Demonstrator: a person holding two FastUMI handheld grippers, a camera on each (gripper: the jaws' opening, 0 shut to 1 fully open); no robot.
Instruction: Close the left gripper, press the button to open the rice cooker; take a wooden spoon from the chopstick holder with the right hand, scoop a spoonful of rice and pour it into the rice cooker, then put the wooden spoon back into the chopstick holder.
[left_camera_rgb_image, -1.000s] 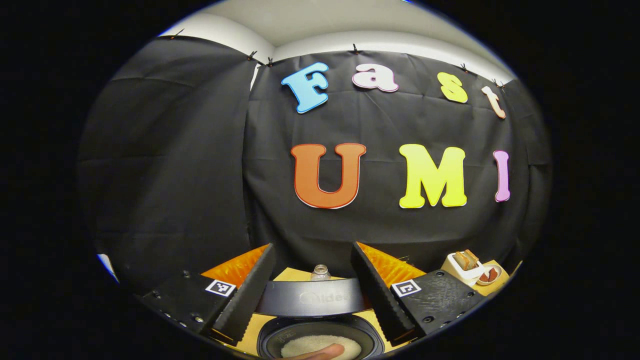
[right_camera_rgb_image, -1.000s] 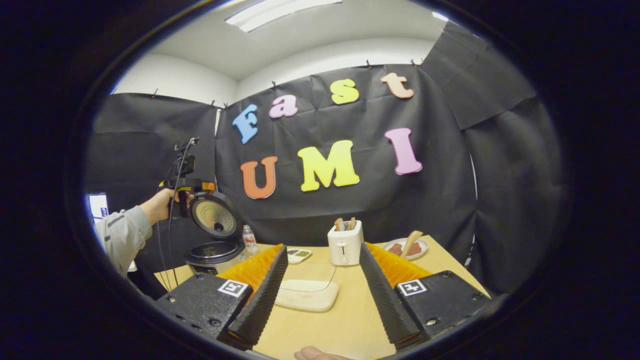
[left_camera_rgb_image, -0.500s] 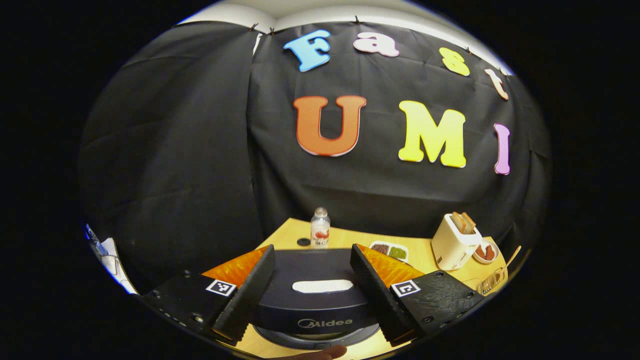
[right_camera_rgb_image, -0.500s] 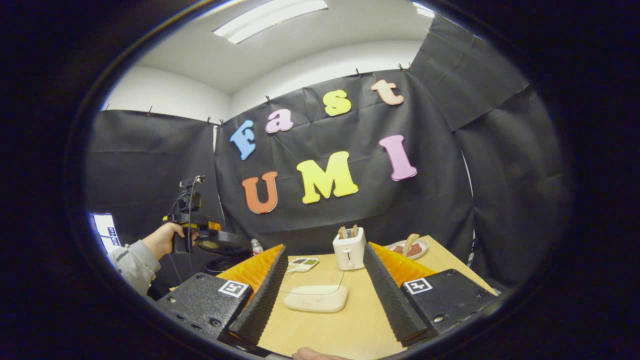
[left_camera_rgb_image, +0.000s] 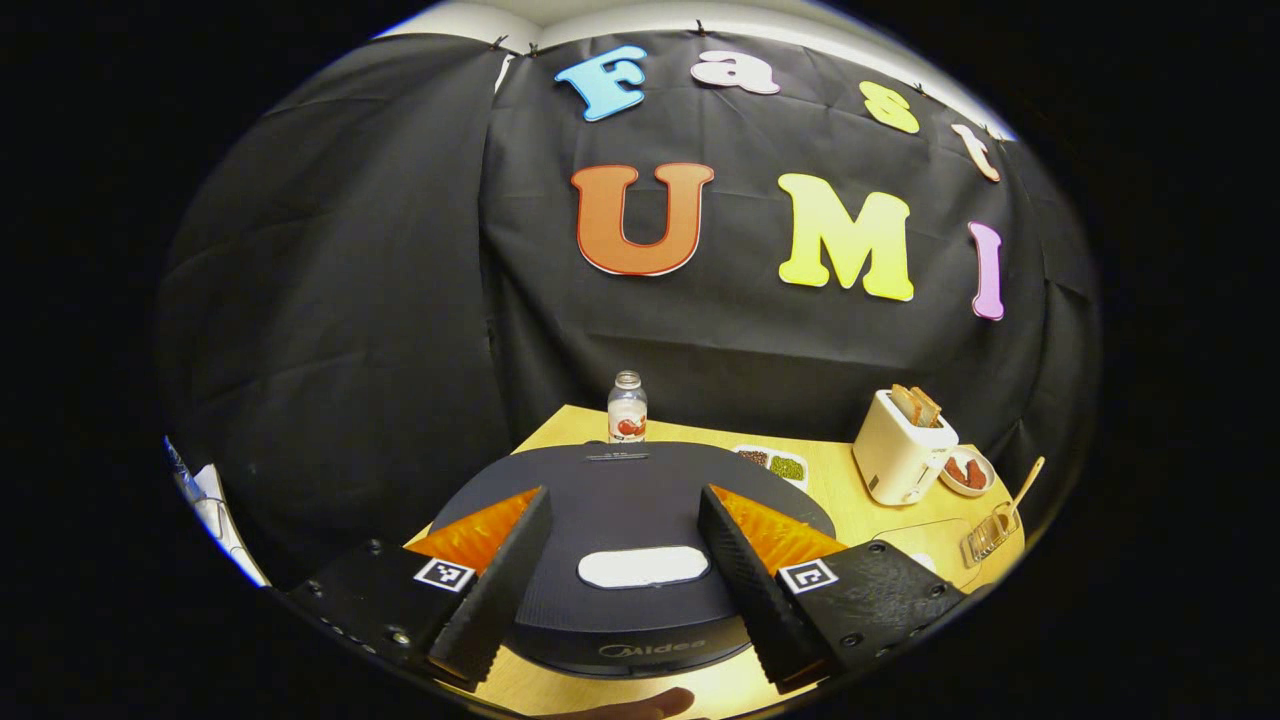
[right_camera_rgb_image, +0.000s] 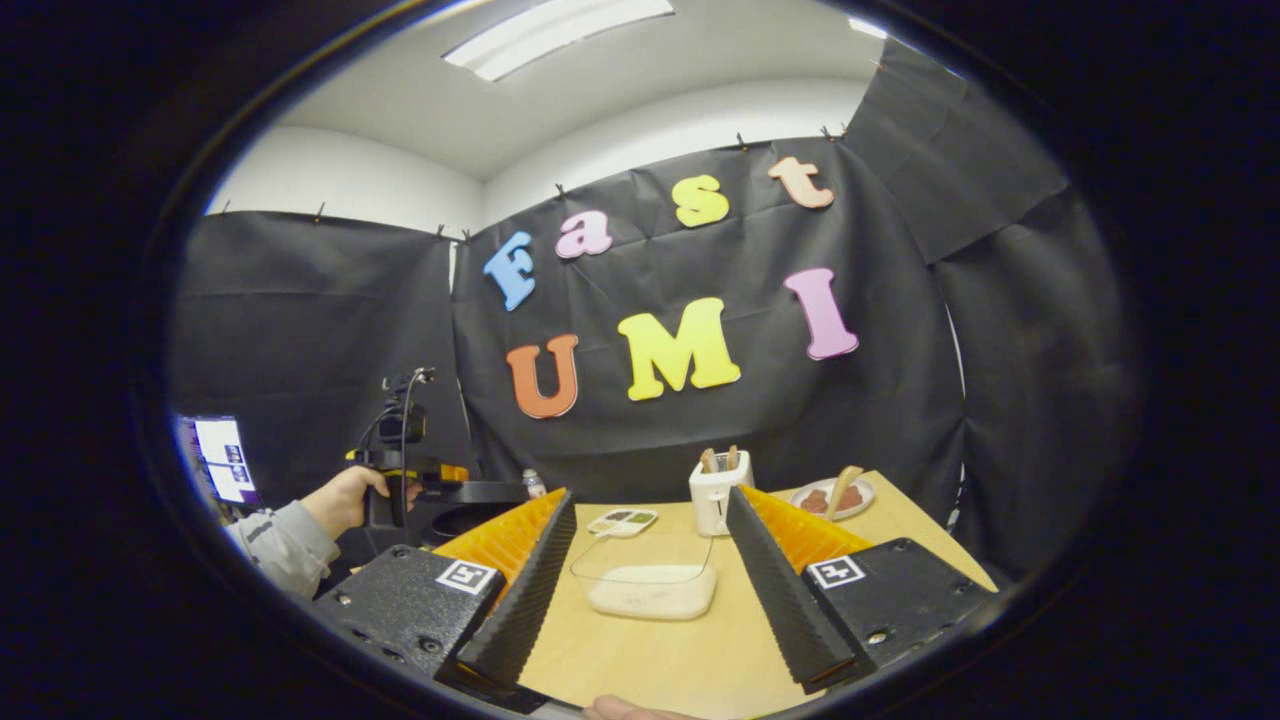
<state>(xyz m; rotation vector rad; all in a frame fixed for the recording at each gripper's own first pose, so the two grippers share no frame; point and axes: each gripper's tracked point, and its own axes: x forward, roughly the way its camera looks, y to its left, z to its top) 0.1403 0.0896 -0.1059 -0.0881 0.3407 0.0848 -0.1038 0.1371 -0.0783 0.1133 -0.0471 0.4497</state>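
Observation:
The dark rice cooker lid (left_camera_rgb_image: 620, 520) lies almost flat over the pot, its white oval patch (left_camera_rgb_image: 643, 567) facing up. My left gripper (left_camera_rgb_image: 622, 495) is open, its fingers spread over the lid top. In the right gripper view the lid (right_camera_rgb_image: 485, 492) sits level, with a hand (right_camera_rgb_image: 345, 495) holding the left gripper beside it. The wooden spoon (left_camera_rgb_image: 1025, 485) stands in the clear chopstick holder (left_camera_rgb_image: 988, 537) at the right. My right gripper (right_camera_rgb_image: 650, 497) is open and holds nothing, above a clear tub of rice (right_camera_rgb_image: 652, 590).
On the wooden table (right_camera_rgb_image: 660, 660) stand a white toaster (left_camera_rgb_image: 900, 445) with bread, a plate of red food (left_camera_rgb_image: 967, 472), a small dish of beans (left_camera_rgb_image: 772, 465) and a bottle (left_camera_rgb_image: 627, 407) behind the cooker. A grey sleeve (right_camera_rgb_image: 280, 540) is at the left.
The cooker lid has swung down from upright to nearly flat, and my left gripper has come down with it. My right gripper has barely shifted.

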